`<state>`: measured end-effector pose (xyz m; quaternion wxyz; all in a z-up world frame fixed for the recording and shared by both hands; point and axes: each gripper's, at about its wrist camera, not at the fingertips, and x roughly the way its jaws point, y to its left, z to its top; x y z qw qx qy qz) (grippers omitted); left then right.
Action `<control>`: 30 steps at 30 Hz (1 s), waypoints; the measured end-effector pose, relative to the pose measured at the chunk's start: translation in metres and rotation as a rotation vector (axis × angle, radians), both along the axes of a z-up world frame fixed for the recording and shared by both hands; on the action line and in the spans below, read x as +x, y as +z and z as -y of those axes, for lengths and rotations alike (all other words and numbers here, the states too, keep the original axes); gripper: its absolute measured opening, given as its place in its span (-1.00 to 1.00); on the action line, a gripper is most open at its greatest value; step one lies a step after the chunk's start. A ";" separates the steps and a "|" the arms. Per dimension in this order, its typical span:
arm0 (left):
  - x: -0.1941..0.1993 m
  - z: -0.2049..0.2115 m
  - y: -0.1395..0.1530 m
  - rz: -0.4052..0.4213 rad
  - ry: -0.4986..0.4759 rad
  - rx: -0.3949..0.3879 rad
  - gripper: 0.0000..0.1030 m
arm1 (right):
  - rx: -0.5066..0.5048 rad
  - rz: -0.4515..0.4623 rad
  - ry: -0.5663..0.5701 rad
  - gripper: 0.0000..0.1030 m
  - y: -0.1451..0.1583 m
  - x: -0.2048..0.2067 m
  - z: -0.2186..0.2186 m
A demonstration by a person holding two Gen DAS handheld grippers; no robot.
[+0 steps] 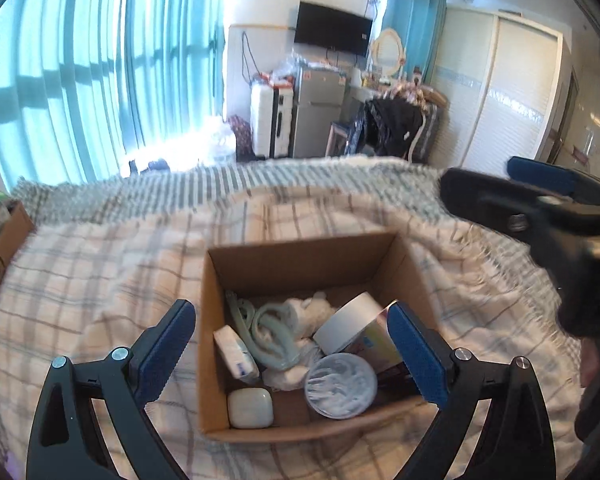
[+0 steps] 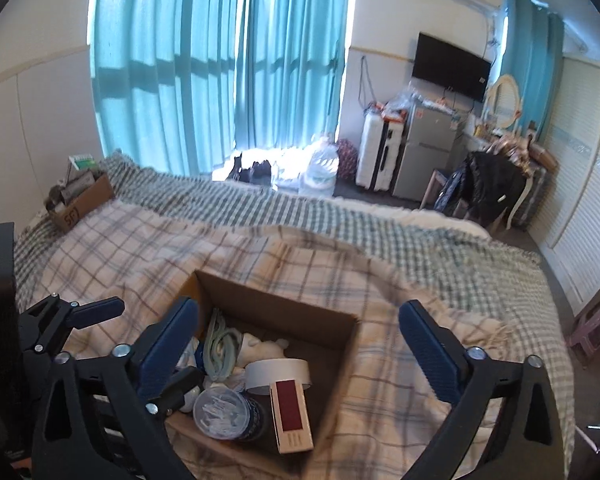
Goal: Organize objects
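An open cardboard box [image 1: 300,248] sits on the bed. In it lie a white rounded case [image 1: 250,408], a clear round tub of cotton swabs [image 1: 340,384], a white round jar [image 1: 350,322], a small white pack [image 1: 236,352], a pale green cord [image 1: 268,328] and white cloth [image 1: 308,308]. My left gripper [image 1: 290,308] hangs open over the box, nothing between its fingers. My right gripper [image 2: 298,306] is open and empty above the same box [image 2: 280,304], where a cream and red carton [image 2: 292,416] leans. It also shows at the right edge of the left wrist view.
The bed carries a plaid blanket [image 2: 140,248]. A second cardboard box [image 2: 84,200] of items stands at its far left corner. Beyond the bed are a water jug [image 2: 320,168], a white suitcase [image 2: 380,160] and a small fridge [image 2: 428,152]. A pink stool [image 2: 592,328] stands at the right.
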<state>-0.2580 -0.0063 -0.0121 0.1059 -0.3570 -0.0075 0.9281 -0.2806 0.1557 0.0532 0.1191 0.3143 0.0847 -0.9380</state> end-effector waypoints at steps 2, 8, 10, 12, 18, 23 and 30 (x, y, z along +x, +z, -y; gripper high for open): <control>0.015 0.001 0.024 -0.040 0.008 0.000 0.93 | 0.000 -0.049 -0.011 0.99 0.029 0.022 -0.006; 0.068 0.012 0.100 -0.195 0.022 0.032 1.00 | -0.006 -0.163 -0.043 0.99 0.095 0.088 -0.022; 0.087 0.012 0.123 -0.238 0.028 0.009 1.00 | 0.003 -0.201 -0.063 0.99 0.111 0.113 -0.028; 0.104 0.013 0.141 -0.279 0.031 -0.003 1.00 | 0.017 -0.241 -0.072 0.99 0.120 0.137 -0.031; 0.155 0.020 0.172 -0.389 0.058 -0.011 1.00 | -0.004 -0.324 -0.111 0.99 0.132 0.194 -0.046; 0.205 0.024 0.166 -0.520 0.082 0.007 1.00 | 0.014 -0.436 -0.164 0.99 0.113 0.235 -0.049; 0.212 0.018 0.098 -0.520 0.127 0.004 1.00 | -0.053 -0.443 -0.162 0.99 0.056 0.236 -0.052</control>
